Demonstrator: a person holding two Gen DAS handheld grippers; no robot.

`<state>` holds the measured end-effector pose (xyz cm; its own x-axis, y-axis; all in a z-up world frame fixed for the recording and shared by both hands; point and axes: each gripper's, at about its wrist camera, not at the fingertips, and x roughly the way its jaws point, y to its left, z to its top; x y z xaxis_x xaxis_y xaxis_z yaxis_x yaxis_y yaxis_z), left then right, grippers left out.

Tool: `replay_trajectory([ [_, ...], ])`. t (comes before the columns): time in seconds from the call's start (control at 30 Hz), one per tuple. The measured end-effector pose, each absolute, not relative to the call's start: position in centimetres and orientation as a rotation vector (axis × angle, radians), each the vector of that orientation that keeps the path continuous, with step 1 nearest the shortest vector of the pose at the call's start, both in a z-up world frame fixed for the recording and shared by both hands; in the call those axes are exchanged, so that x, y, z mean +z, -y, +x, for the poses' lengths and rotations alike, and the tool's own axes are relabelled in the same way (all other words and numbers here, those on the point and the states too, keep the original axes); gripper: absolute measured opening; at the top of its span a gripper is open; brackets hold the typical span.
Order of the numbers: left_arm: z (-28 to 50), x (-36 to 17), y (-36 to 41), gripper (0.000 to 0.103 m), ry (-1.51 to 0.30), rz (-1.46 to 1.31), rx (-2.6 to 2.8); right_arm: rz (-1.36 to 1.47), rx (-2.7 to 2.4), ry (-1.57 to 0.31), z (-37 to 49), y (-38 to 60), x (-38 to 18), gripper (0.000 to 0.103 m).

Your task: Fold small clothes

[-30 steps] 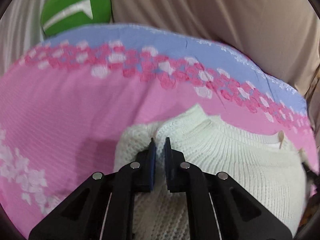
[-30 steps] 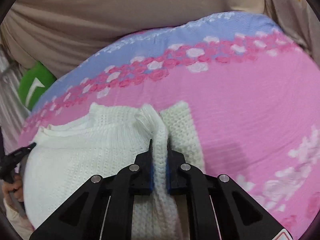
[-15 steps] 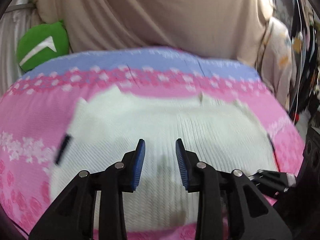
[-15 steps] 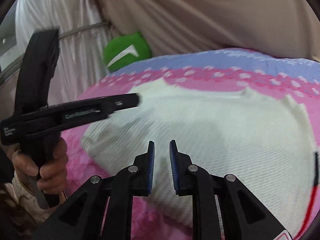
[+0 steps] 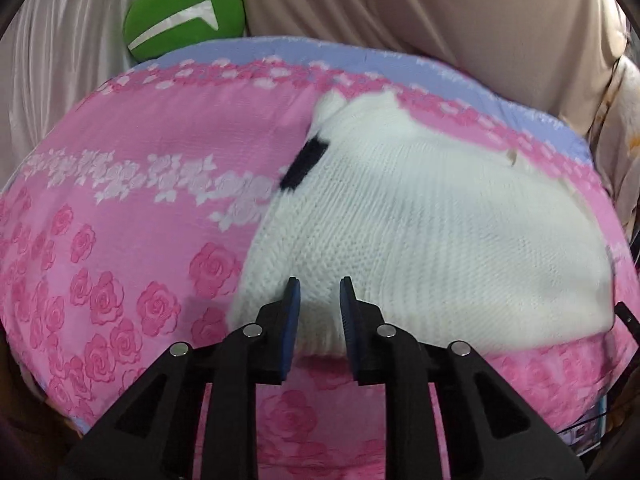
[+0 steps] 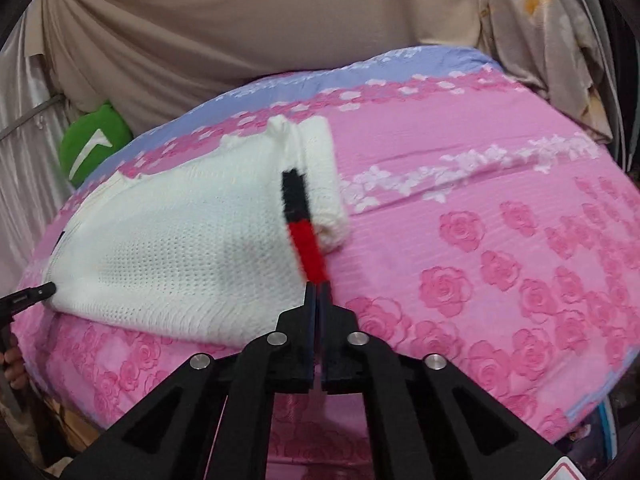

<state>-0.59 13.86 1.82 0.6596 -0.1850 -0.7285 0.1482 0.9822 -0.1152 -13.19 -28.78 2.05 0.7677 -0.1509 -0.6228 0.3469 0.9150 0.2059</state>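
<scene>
On the pink bedspread, both hand-held grippers have released the white sweater, left apart, right together.

We've got two fisheye wrist cams, both tilted down at the pink rose bedspread from close up. Left wrist cam looks along its own fingers from the near edge, w/ the white knit sweater filling 1–3 o'clock. Right wrist cam looks from further right, so the sweater sits at 9–11 o'clock. Both share the sweater, the bedspread, the green cushion at approx 11 o'clock, and the beige drape at 12.
</scene>
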Motion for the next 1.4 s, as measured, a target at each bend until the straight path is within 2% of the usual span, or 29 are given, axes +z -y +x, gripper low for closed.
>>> replay_trajectory([
  [0.1,-0.1,5.5,-11.3,0.028,-0.723,-0.047,-0.261,0.319,-0.151,-0.545,-10.9,27.1,5.3,0.015],
  [0.13,0.3,6.5,-10.3,0.034,-0.695,-0.055,-0.289,0.298,-0.123,-0.528,-9.6,26.3,6.1,0.015],
  [0.23,2.5,7.7,-7.8,0.042,-0.66,-0.042,-0.312,0.253,-0.03,-0.54,-4.9,24.0,6.7,0.015],
  [0.37,7.1,3.5,-6.2,0.043,-0.764,0.036,-0.212,0.168,-0.132,-0.679,-1.2,23.9,2.2,0.014],
  [0.43,8.4,0.5,-7.9,0.044,-0.824,0.02,-0.174,0.318,-0.092,-0.686,-1.9,26.5,1.0,0.006],
  [0.47,7.5,0.4,-9.1,0.044,-0.766,-0.015,-0.222,0.367,-0.11,-0.667,-2.9,27.9,1.4,0.006],
  [0.6,6.1,1.2,-11.0,0.042,-0.777,-0.058,-0.226,0.352,-0.25,-0.662,-5.1,30.4,2.5,0.005],
  [0.67,6.1,2.1,-11.1,0.043,-0.783,-0.095,-0.226,0.405,-0.202,-0.627,-5.2,30.4,3.9,0.017],
  [0.73,6.7,3.4,-10.1,0.049,-0.752,-0.08,-0.234,0.332,-0.197,-0.604,-3.9,29.0,5.6,0.02],
  [0.8,8.1,4.3,-8.7,0.059,-0.722,-0.041,-0.229,0.262,-0.194,-0.586,-1.7,28.8,6.7,0.04],
  [0.83,9.0,4.4,-8.1,0.068,-0.72,-0.021,-0.215,0.247,-0.199,-0.59,-0.5,29.0,6.6,0.06],
  [0.87,10.3,4.2,-7.7,0.072,-0.735,-0.012,-0.187,0.238,-0.228,-0.611,1.0,29.5,6.1,0.067],
  [0.9,11.4,3.8,-7.5,0.072,-0.75,-0.012,-0.174,0.236,-0.254,-0.649,2.3,30.1,5.4,0.067],
  [0.93,12.7,3.2,-7.6,0.072,-0.768,-0.023,-0.155,0.245,-0.27,-0.695,3.5,30.7,4.4,0.066],
  [0.97,13.5,2.7,-7.7,0.072,-0.784,-0.027,-0.134,0.271,-0.264,-0.748,4.5,31.3,3.2,0.038],
  [1.0,14.1,2.3,-7.9,0.072,-0.787,-0.02,-0.114,0.307,-0.233,-0.776,4.8,31.6,2.6,0.014],
  [1.03,14.7,1.8,-8.0,0.069,-0.786,-0.004,-0.086,0.333,-0.212,-0.751,4.5,31.8,2.8,0.009],
  [1.13,15.5,1.0,-8.7,0.07,-0.81,-0.028,-0.08,0.357,-0.268,-0.642,2.8,33.1,4.3,0.008],
  [1.23,15.9,0.7,-8.5,0.072,-0.822,-0.014,-0.069,0.465,-0.249,-0.729,4.2,35.1,1.4,0.006],
  [1.33,15.9,0.7,-8.3,0.073,-0.824,0.004,-0.062,0.437,-0.278,-0.741,4.3,34.8,2.2,0.006],
  [1.4,15.5,0.9,-8.4,0.073,-0.818,-0.013,-0.07,0.449,-0.309,-0.678,2.9,33.9,3.2,0.011],
])
